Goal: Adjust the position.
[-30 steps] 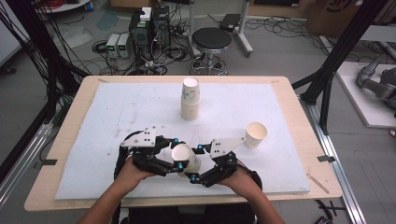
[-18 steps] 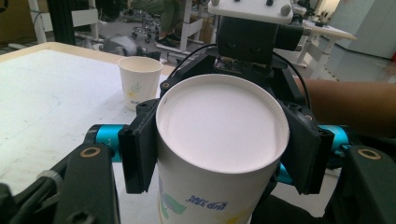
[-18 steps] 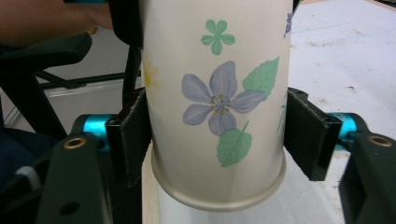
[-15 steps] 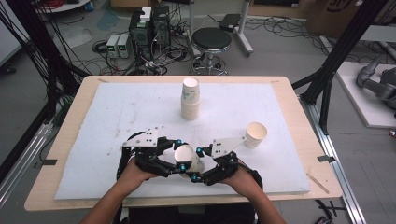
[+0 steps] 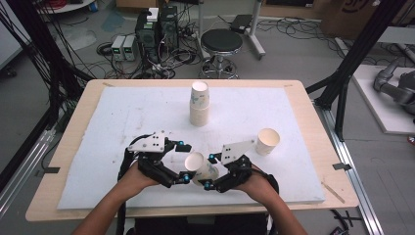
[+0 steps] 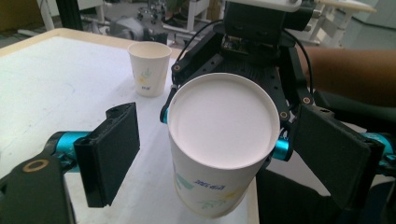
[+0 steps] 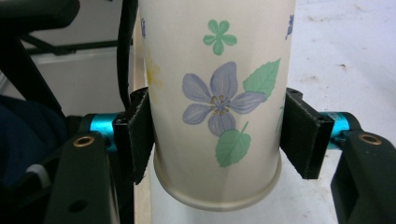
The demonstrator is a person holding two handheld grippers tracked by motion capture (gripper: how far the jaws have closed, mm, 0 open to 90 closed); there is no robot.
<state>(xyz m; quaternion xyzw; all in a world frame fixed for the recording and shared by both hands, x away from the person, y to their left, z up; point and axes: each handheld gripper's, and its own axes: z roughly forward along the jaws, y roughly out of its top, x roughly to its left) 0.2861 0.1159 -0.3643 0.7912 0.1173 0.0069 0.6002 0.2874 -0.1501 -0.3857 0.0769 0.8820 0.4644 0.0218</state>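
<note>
A flowered paper cup (image 5: 200, 168) hangs tipped on its side above the near middle of the white tabletop (image 5: 98, 127), its open mouth turned left toward the left gripper (image 5: 183, 161). The right gripper (image 5: 207, 171) has just been closing on it: in the right gripper view its jaws pinch the cup's (image 7: 219, 93) lower wall from both sides, one pad flat against each side just above the base rim. The left gripper's jaws have just been opening and now stand spread, one pad on either side of the cup's (image 6: 219, 144) mouth with clear gaps between pads and paper, so the cup sits between them untouched. A single upright paper cup (image 5: 267, 141) stands on the tabletop just to the right of the right gripper, and a stack of paper cups (image 5: 199, 103) stands farther off, toward the far middle.
</note>
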